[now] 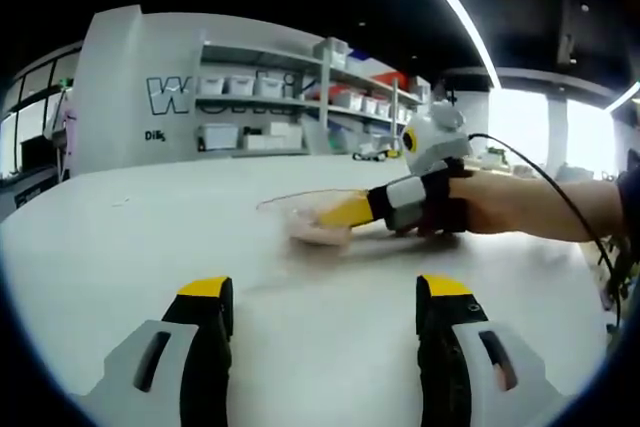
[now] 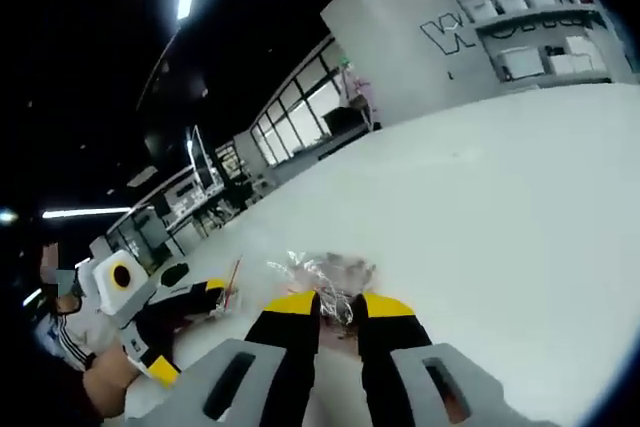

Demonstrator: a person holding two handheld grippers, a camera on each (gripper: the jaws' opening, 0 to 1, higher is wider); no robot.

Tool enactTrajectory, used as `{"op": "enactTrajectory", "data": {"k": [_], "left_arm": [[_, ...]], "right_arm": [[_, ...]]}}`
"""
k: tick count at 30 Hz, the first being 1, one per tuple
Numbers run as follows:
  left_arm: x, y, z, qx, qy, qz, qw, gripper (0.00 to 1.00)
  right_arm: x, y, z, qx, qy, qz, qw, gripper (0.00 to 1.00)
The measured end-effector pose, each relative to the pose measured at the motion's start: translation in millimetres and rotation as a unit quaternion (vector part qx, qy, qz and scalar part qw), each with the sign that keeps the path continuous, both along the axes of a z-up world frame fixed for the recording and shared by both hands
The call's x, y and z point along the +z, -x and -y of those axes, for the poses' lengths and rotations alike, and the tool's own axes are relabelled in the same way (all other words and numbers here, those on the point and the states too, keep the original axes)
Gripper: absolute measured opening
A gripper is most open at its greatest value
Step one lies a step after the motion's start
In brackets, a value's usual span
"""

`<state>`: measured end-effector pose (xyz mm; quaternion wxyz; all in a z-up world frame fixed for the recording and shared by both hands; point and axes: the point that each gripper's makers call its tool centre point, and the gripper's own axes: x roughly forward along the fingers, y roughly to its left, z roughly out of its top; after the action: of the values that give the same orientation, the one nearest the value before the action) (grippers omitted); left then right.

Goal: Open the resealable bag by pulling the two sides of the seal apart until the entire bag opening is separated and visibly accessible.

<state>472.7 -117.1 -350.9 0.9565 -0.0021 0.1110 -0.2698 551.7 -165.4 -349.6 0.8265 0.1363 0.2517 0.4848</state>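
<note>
A: The resealable bag (image 2: 325, 277) just ahead of the right gripper (image 2: 338, 309) fingers, what is it made of?

B: Thin clear plastic film, crinkled and shiny. It catches the light.

A: And the worktop (image 1: 150, 237) under the left gripper (image 1: 330, 297) fingers?

B: Smooth, white, almost matt, with only a soft sheen. The fingers (image 1: 205, 297) look like hard plastic: matt black, with yellow tips and grey shells behind.

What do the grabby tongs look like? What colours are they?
Each of the left tongs has a grey body, a black jaw and a yellow tip. The right tongs match them. In the left gripper view a black cable trails from the right tongs along the person's forearm.
</note>
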Motion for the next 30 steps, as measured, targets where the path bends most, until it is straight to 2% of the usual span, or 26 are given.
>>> {"op": "enactTrajectory", "data": {"k": [21, 30], "left_arm": [[2.5, -0.3, 1, -0.003, -0.002, 0.009, 0.9999, 0.73], [4.3, 0.3, 2, -0.005, 0.001, 0.013, 0.9999, 0.72]], "right_arm": [[1.2, 21, 3, -0.008, -0.044, -0.09, 0.9949, 0.11], [1.2, 27, 5, -0.011, -0.052, -0.109, 0.9926, 0.11]]}}
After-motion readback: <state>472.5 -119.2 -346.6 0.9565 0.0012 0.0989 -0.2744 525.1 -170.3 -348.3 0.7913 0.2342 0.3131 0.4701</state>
